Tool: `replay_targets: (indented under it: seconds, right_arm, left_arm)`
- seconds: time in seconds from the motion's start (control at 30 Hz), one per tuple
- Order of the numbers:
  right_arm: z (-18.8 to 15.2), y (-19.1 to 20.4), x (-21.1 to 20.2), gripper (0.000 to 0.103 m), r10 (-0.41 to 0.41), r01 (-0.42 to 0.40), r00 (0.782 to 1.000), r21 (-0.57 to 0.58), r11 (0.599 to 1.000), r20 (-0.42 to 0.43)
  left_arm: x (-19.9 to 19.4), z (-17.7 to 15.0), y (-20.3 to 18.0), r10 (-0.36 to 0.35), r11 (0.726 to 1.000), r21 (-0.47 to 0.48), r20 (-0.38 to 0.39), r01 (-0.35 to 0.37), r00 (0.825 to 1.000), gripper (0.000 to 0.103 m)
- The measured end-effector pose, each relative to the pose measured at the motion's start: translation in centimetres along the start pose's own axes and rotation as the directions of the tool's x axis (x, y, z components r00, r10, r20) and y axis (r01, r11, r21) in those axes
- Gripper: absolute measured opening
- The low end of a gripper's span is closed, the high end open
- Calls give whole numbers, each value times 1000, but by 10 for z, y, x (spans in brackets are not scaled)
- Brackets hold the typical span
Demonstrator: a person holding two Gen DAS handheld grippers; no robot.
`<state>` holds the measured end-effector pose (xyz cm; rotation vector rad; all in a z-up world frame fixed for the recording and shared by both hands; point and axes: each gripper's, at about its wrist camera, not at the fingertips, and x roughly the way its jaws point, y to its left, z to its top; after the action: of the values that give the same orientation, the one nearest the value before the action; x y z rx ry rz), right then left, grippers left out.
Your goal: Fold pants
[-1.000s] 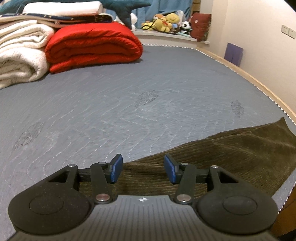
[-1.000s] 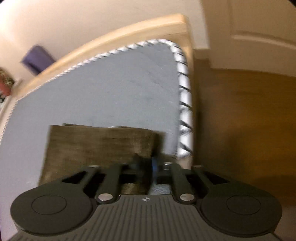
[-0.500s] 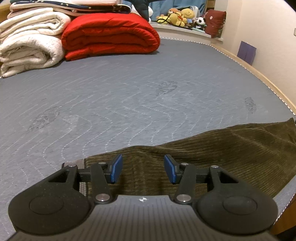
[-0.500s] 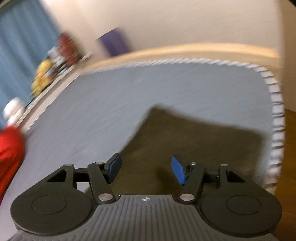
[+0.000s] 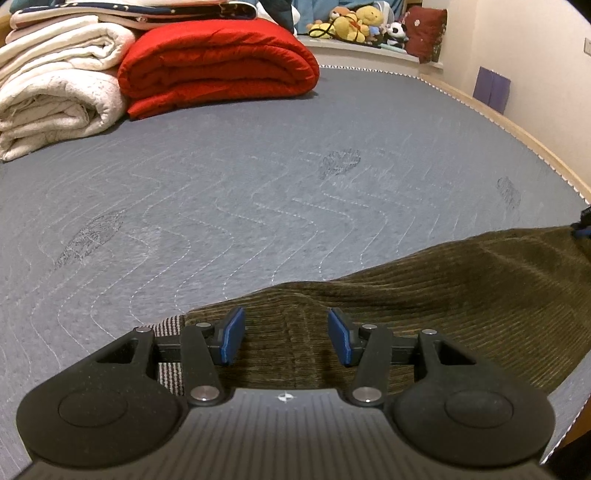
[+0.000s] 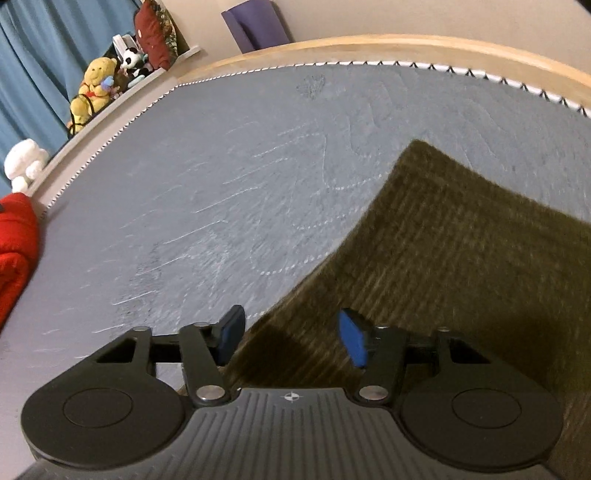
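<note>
Olive corduroy pants (image 5: 461,295) lie flat on the grey quilted mattress (image 5: 258,192) near its front right corner. My left gripper (image 5: 286,336) hovers open over one end of them, where a striped inner band (image 5: 170,328) shows; nothing is pressed between its blue pads. In the right wrist view the pants (image 6: 461,240) fill the lower right. My right gripper (image 6: 291,338) straddles their left edge with its jaws wide and closing; the cloth lies under and between the pads, not pinched. A small blue and black part (image 5: 581,227) shows at the pants' far right corner.
A rolled red duvet (image 5: 218,62) and white blankets (image 5: 55,92) are stacked at the mattress's far left. Stuffed toys (image 5: 351,22) sit on a ledge behind. A wooden bed frame (image 6: 369,44) runs along the far edge, with a wall and a purple item (image 6: 255,26) beyond.
The right gripper swung left and rolled, went from shut to open, and now sits over the pants' left edge. The left gripper shifted slightly, so more of the pants and the striped band show.
</note>
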<state>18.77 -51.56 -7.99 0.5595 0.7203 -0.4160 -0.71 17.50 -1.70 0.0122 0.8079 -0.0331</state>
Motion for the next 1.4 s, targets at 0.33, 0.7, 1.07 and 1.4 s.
replay_targets:
  seconds: [0.33, 0.7, 1.07, 1.4]
  right_arm:
    - [17, 5, -9, 5, -58, 54, 987, 36, 998, 150]
    - [1, 23, -35, 69, -58, 74, 978, -74, 995, 198]
    - [-11, 59, -114, 72, 94, -47, 951, -163, 985, 294]
    - [-16, 41, -138, 74, 117, -96, 957, -92, 991, 266]
  left_arm:
    - [5, -1, 0, -49, 999, 22, 17, 48, 999, 55]
    - [6, 2, 51, 13, 991, -135, 24, -10, 1000, 55]
    - [23, -15, 95, -39, 928, -374, -97, -1, 995, 76]
    - [-22, -20, 79, -43, 939, -340, 35, 53, 998, 37]
